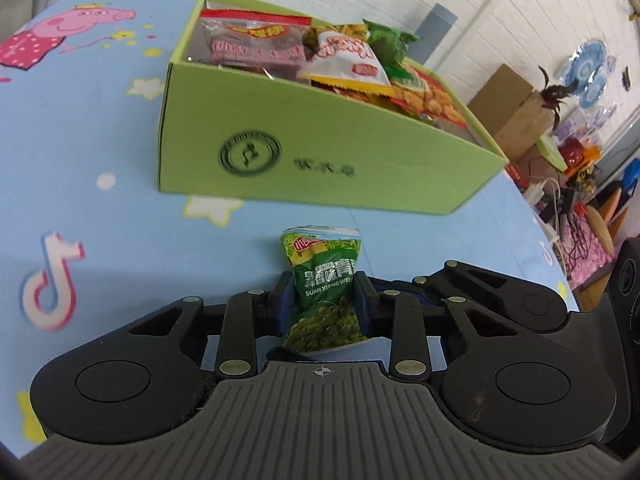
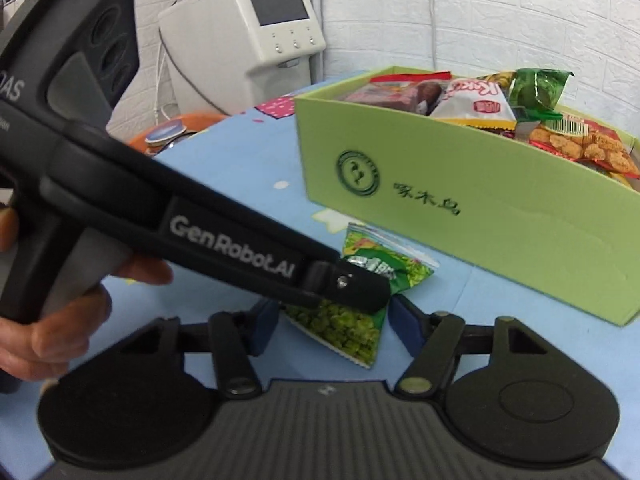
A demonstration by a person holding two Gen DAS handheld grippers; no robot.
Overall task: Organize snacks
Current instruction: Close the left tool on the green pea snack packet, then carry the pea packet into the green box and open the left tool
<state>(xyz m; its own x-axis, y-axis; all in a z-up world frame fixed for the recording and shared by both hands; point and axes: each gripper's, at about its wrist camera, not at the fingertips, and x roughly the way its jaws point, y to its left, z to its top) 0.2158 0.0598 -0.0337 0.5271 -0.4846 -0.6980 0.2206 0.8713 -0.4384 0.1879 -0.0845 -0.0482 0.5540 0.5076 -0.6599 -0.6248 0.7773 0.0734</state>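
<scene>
Nearly finished, by the look of it: open light-green cardboard box already heaped with crinkly foil snack packets in red, white, orange and green. Only one loose item in sight, a small glossy green pea snack packet, lying on the pale-blue cartoon-print tablecloth just in front of the box wall. Left to do, judging from this: lifting that packet and dropping it among the others.

Left gripper clamped on the green packet's middle, blue pads pinching its puffy sides. Right gripper with fingers apart, straddling the same packet's lower end, pads not pressing it. Seen from the right wrist view, a hand around the left gripper's handle. Box walls smooth, matte and stiff, stamped with a dark round emblem; packets slippery, pillowy, with crimped, serrated ends.
</scene>
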